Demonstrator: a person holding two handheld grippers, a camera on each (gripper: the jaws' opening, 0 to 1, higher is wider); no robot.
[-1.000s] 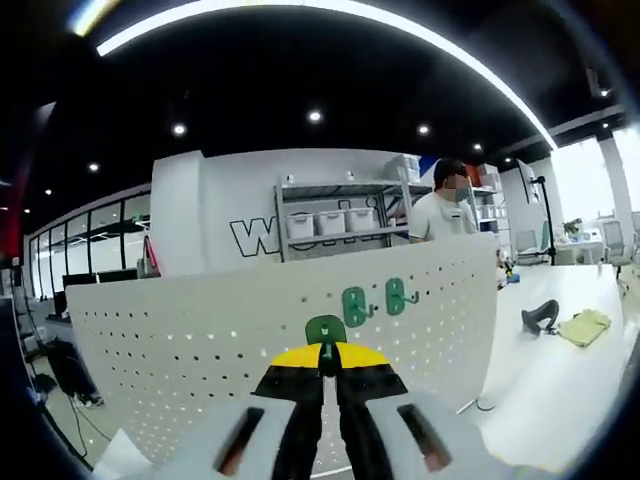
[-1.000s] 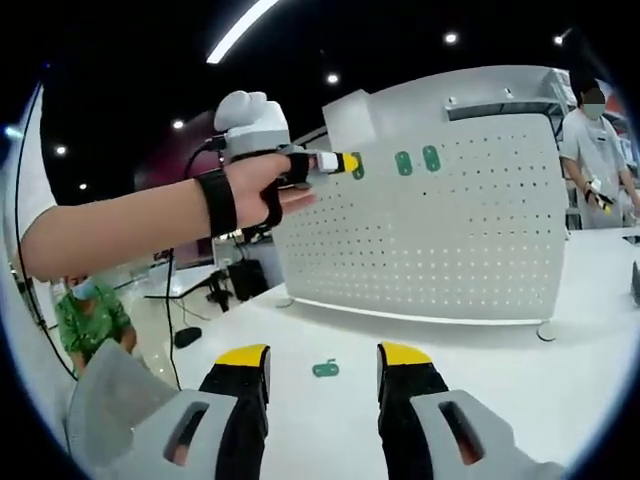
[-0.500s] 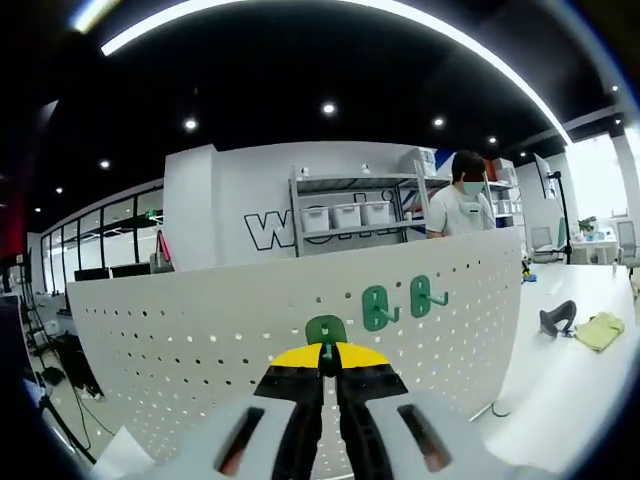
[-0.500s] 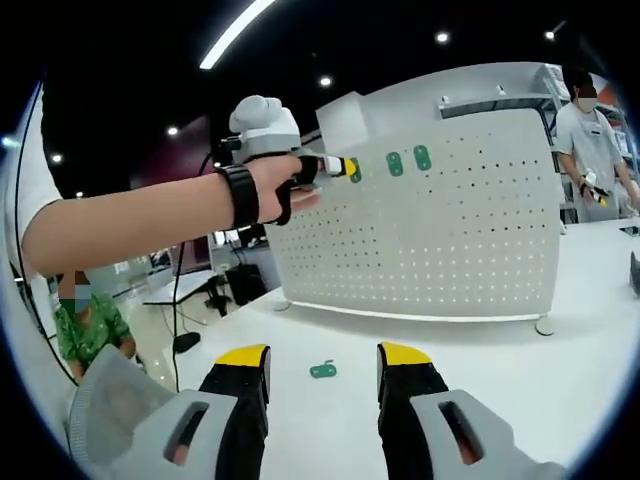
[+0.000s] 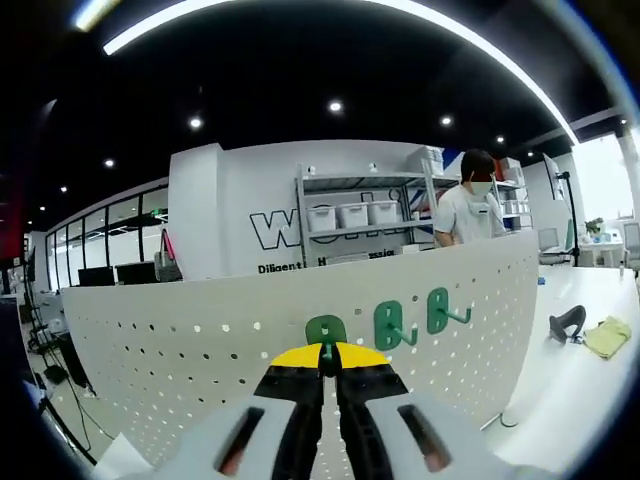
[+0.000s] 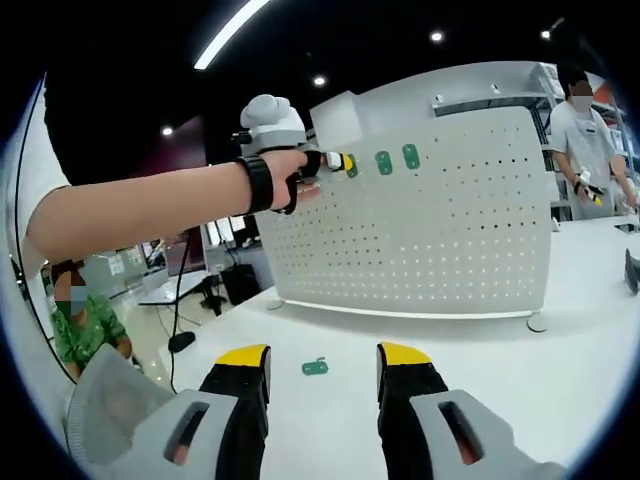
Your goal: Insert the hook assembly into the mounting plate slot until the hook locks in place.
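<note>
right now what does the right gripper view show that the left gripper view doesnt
The right gripper view alone shows a spare hook lying on the table, the open right gripper, and the person's arm reaching the left gripper to the pegboard. The left gripper view alone shows shelves with bins and a yellow cloth. Both show the pegboard, its two mounted hooks and the hook held by the left gripper.

Two hooks (image 5: 412, 322) hang on the pegboard (image 5: 180, 360); another hook (image 6: 315, 367) lies before it.
</note>
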